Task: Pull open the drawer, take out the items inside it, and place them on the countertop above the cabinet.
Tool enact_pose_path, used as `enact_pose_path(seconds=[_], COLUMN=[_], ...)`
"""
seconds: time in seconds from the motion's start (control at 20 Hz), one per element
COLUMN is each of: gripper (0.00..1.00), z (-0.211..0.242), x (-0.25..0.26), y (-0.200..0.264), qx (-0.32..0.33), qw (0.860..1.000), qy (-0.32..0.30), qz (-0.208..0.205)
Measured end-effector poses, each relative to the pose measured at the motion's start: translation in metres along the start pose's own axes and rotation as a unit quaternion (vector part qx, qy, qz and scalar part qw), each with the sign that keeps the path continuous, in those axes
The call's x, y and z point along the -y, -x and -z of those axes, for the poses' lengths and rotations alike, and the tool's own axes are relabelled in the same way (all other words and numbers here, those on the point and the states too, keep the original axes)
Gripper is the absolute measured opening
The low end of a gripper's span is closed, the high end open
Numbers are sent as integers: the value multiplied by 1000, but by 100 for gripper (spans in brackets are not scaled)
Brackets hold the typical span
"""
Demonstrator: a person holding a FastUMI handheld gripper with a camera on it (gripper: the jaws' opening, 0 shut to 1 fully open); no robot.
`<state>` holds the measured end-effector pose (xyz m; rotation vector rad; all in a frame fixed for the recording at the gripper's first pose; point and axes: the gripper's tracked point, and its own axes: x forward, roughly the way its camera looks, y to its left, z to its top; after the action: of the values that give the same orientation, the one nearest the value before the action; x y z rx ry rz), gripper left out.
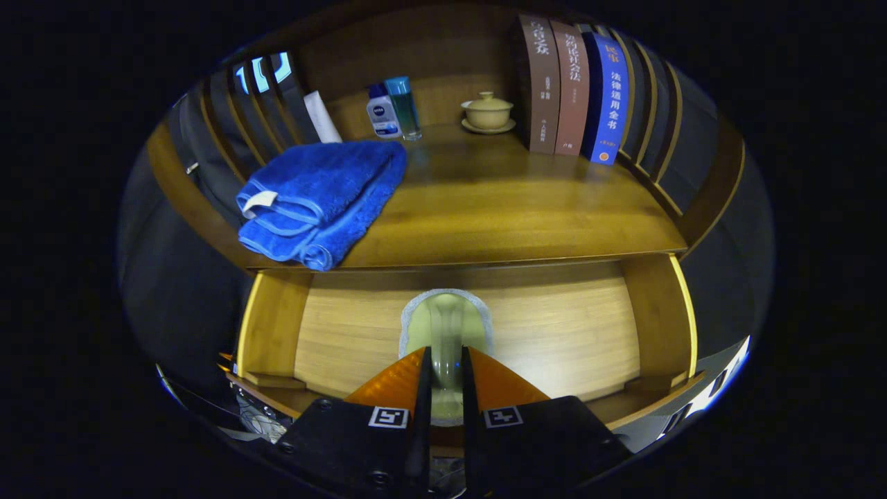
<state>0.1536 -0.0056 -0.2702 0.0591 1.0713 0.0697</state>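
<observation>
The wooden drawer (554, 333) stands pulled open below the countertop (499, 208). A clear glass (447, 326) lies along my fingers over the drawer's floor. Its frosted rim points away from me and its narrow part sits between the fingers. My gripper (443, 388) is shut on the glass, with both fingers pressing its sides. I cannot tell whether the glass still rests on the drawer floor. A folded blue towel (319, 201) lies on the left of the countertop, overhanging its front edge.
At the back of the countertop stand a white tube (322, 116), two small bottles (393, 109) and a lidded tea cup on a saucer (488, 112). Several upright books (575, 90) stand at the back right. Slatted wooden sides border the top.
</observation>
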Motion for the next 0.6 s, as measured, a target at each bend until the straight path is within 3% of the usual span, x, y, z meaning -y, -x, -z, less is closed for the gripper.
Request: enact_pose_path(seconds=[0.25,0.6], gripper=[25,25], z=[-56,-115], x=[0,9], y=[24,-12], qx=[33,28], qw=[999,999], qy=[-16,-23], qz=[4,18])
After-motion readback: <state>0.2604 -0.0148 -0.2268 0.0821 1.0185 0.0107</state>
